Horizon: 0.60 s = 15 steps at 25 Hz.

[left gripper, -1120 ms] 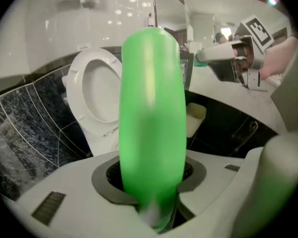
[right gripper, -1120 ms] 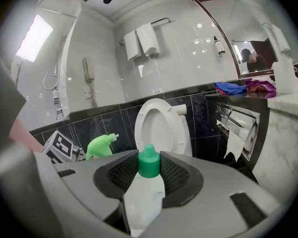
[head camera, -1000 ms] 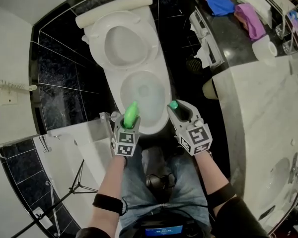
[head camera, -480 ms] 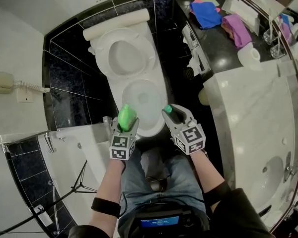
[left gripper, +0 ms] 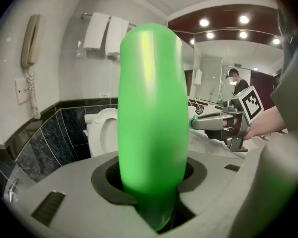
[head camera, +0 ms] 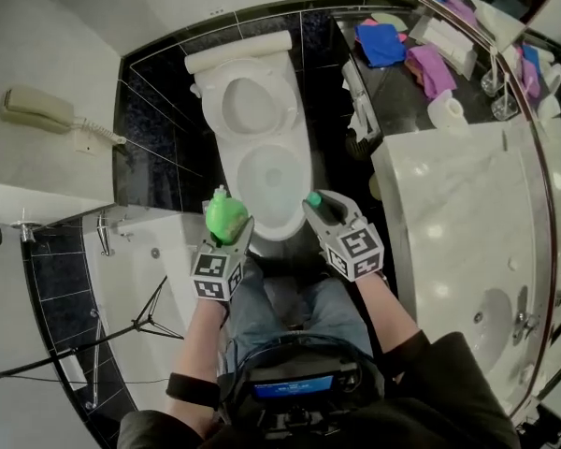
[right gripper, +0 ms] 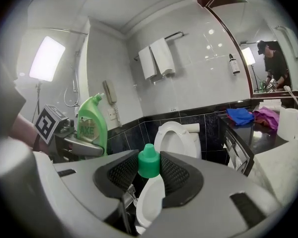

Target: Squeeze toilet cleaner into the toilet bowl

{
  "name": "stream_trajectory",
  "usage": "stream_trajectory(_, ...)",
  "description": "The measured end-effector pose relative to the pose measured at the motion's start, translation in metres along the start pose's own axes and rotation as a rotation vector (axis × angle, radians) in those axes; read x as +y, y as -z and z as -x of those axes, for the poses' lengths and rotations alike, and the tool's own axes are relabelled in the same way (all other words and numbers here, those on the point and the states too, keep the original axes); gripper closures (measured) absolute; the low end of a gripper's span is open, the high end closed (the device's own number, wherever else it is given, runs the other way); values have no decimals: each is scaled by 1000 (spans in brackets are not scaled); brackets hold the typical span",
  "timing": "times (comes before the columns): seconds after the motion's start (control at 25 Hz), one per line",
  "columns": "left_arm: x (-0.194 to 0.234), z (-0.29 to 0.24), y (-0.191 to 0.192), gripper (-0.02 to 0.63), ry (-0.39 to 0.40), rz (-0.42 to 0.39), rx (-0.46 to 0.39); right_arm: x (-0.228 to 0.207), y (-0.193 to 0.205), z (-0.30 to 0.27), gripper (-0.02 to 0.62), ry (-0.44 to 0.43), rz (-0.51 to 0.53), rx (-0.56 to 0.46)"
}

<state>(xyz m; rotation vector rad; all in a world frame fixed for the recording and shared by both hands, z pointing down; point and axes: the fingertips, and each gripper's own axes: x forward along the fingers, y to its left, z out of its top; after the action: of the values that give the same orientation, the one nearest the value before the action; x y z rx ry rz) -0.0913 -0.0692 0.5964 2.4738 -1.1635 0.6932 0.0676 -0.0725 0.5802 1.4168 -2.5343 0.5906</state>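
The left claw [head camera: 228,230] was closed on the green bottle [head camera: 225,217], its jaws pressing the body low down, as the left gripper view showed with the bottle [left gripper: 151,118] filling the middle of the frame. In the right gripper view the bottle [right gripper: 92,120] stood upright, neck at the top, at the left of the frame. The right claw [head camera: 315,205] gripped the small green cap [right gripper: 149,161] between its pads, so the bottle appeared to be uncapped.

In the head view the toilet bowl [head camera: 262,199] lay open at centre frame, seat raised above it. The bottle sat just over the bowl's lower left edge and the cap [head camera: 313,198] near its lower right edge, the two claws apart.

The step in hand seemed to be bringing the bottle over the bowl to pour. To do it well, the left claw would likely need to tip the neck down towards the centre of the frame, over the water and not the rim's outside, before tightening on the body. A slow, even squeeze would limit splashing. The cap should stay to the right, out of the stream.
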Motion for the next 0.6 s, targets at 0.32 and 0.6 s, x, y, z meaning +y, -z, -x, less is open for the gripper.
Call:
stream_trajectory(0.32, -21, 82, -22, 416, -29, 21, -10, 30, -26, 56, 443, -17, 3, 30)
stream_trajectory(0.6, -14, 126, -37, 416, -8, -4, -43, 46, -41, 73, 442, 42, 12, 22)
